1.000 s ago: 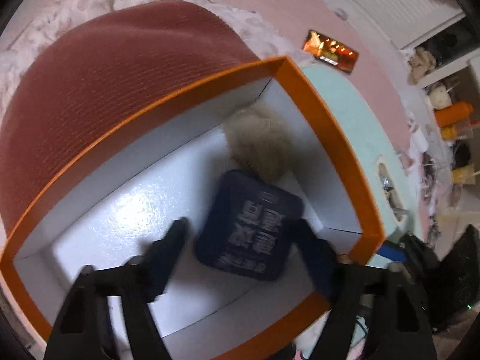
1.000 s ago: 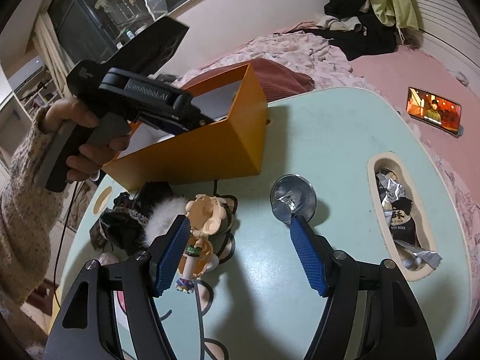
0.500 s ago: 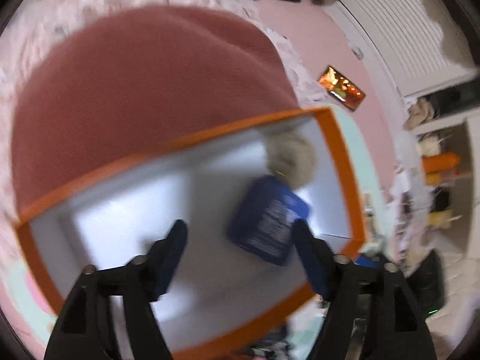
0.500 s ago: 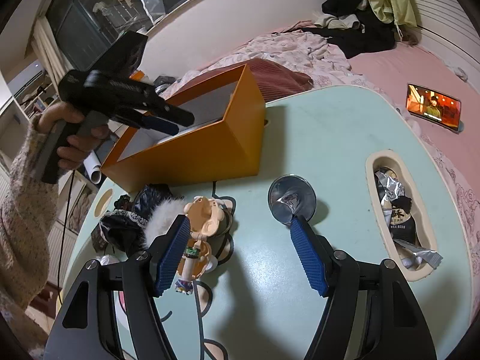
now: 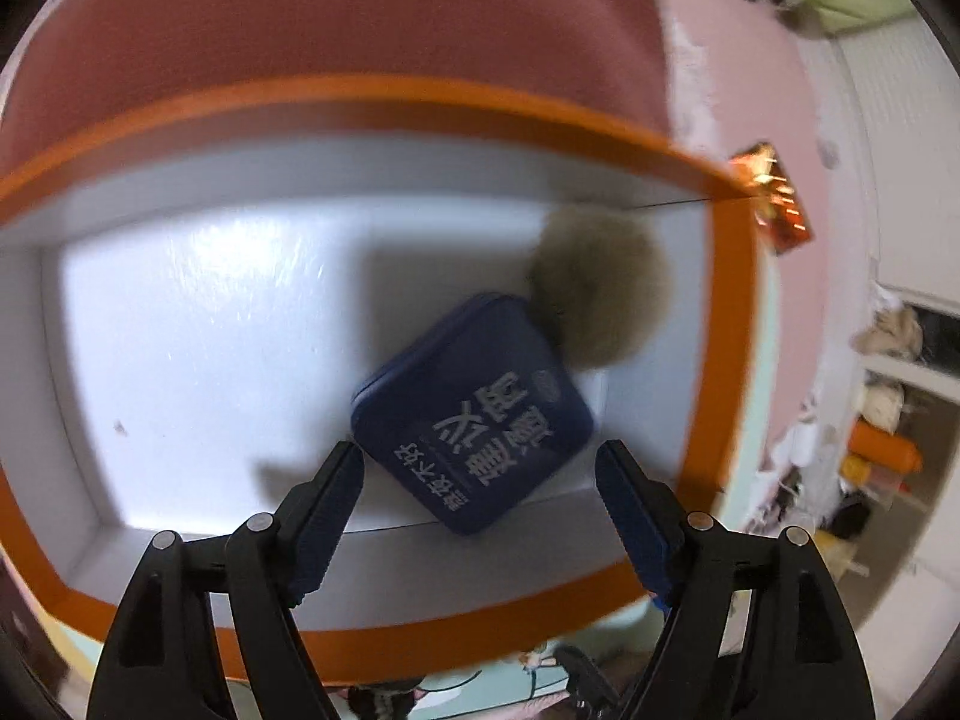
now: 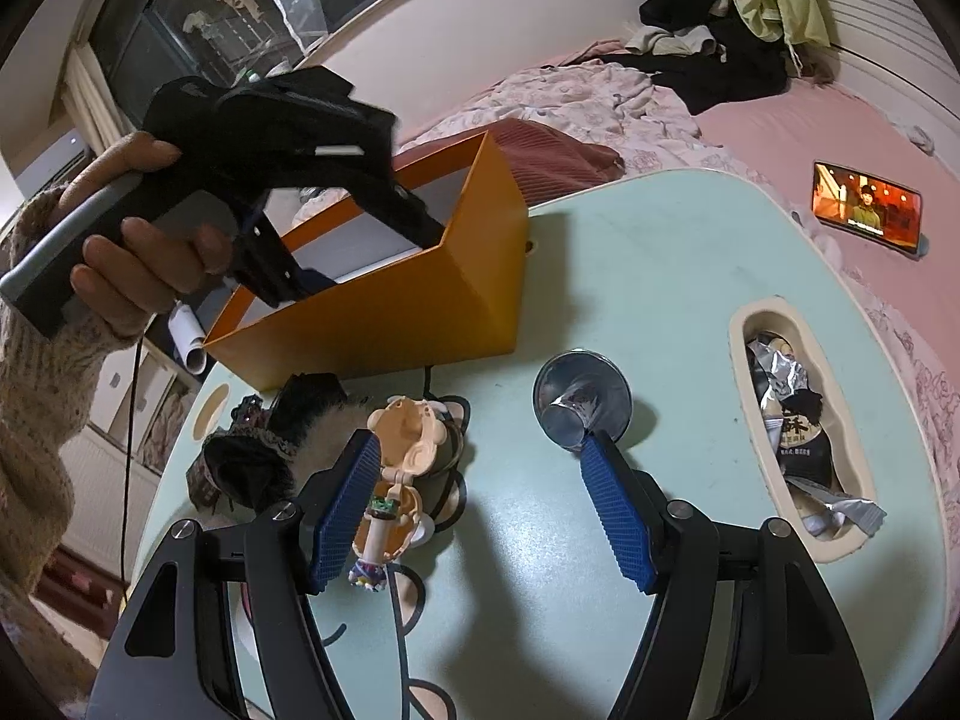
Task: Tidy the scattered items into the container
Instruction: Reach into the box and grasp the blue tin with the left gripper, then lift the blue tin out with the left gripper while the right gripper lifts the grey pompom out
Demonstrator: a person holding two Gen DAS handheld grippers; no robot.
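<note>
Bedroom; pale green table (image 6: 660, 276) beside a pink bed (image 6: 780, 120), clothes (image 6: 720, 12) heaped at its far end, lit phone (image 6: 866, 206) on the bedding.

Box (image 6: 384, 312): orange outside, white inside, at the table's far edge. Contents: blue tin (image 5: 474, 414) with white lettering, lying tilted, one corner against the near wall; tan pompom (image 5: 600, 288) touching the tin's far corner, near the box's right wall.

Left gripper (image 5: 480, 474): held in a hand (image 6: 138, 240) with a knitted sleeve, pointing steeply down into the box, jaws opening. The tin lies beneath and between the fingers; the pads are clear of it.

Right gripper (image 6: 480, 480): jaws apart, nothing between them, above the table.

Still on the table: doll (image 6: 402, 456), by the right gripper's left finger; dark fabric with a fur tuft (image 6: 270, 450), left of the doll; metal disc (image 6: 582, 399), beyond the right finger. Wrappers (image 6: 792, 432) in an oval recess at right.
</note>
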